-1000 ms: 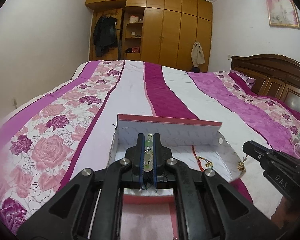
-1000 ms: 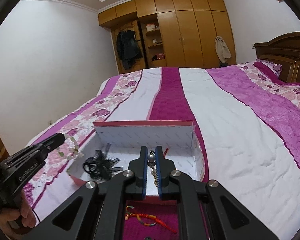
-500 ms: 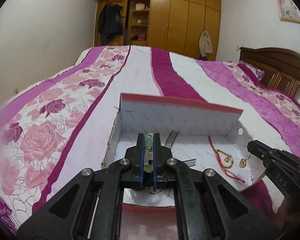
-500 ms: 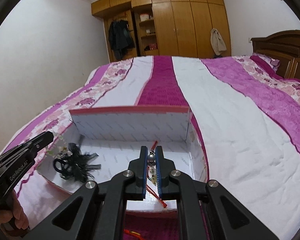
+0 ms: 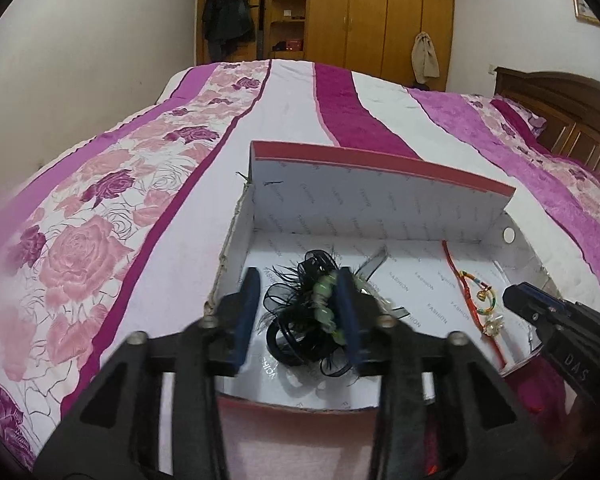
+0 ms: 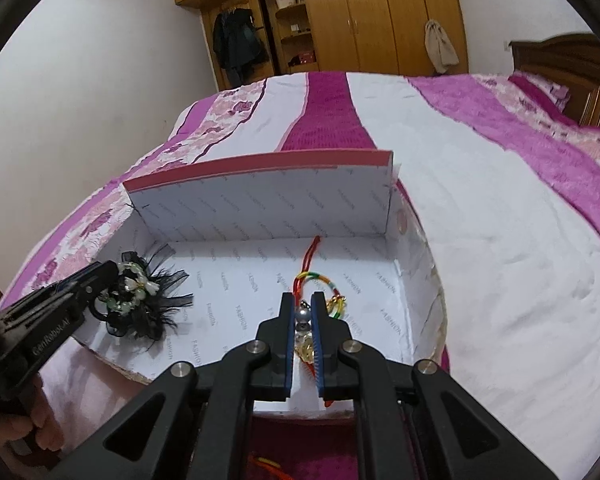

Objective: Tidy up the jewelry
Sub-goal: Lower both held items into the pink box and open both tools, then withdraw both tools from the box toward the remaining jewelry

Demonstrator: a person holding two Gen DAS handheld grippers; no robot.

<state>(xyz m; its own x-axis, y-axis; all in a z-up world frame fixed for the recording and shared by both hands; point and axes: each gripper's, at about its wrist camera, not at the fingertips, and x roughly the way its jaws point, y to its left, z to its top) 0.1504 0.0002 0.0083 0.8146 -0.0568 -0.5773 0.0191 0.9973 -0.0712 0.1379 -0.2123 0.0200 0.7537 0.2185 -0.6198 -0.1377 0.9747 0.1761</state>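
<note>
While the left gripper jaws have just been opening — green beads loose between — right gripper jaws grasp a pendant.

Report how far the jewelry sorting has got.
Done: a black hair piece and a red cord bracelet lie in the white box. In hand: the left gripper has just opened, letting go a green bead string; the right gripper, opening, has a pendant between its jaws. Left: a red cord on the bedspread.
</note>
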